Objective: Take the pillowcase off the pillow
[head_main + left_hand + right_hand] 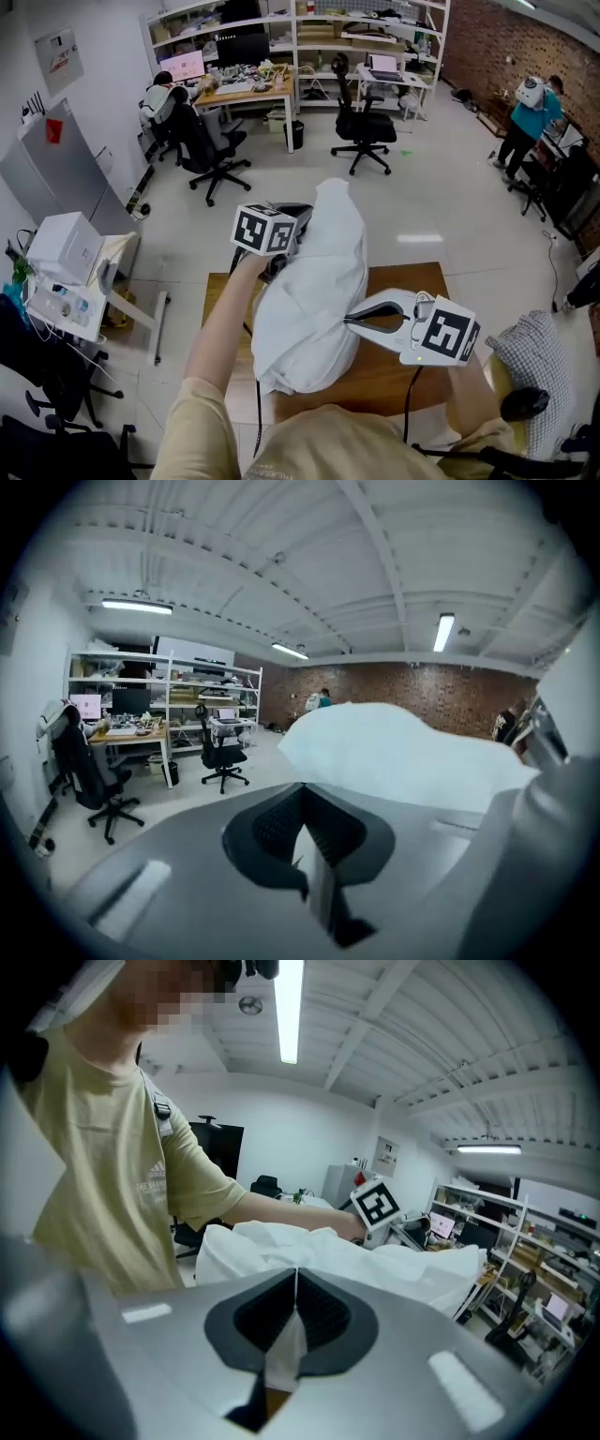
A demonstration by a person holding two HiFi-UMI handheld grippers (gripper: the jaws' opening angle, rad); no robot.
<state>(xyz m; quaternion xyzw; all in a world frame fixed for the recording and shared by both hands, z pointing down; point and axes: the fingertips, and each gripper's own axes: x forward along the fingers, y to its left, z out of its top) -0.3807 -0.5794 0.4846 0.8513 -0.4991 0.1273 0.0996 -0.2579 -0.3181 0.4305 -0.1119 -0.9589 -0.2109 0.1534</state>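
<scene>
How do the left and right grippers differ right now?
The left gripper is high beside the upper end of the pillow; the right gripper sits lower, near the table. The right gripper plainly pinches pillowcase; the left gripper shows only a pale sliver. Both are shut.

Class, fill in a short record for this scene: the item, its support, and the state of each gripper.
Item: white pillowcase, still filled, one end lifted
Support: wooden table
Left gripper: fingers shut, by the lifted end; unclear whether cloth is between them
Right gripper: fingers shut on white pillowcase cloth at the lower side
</scene>
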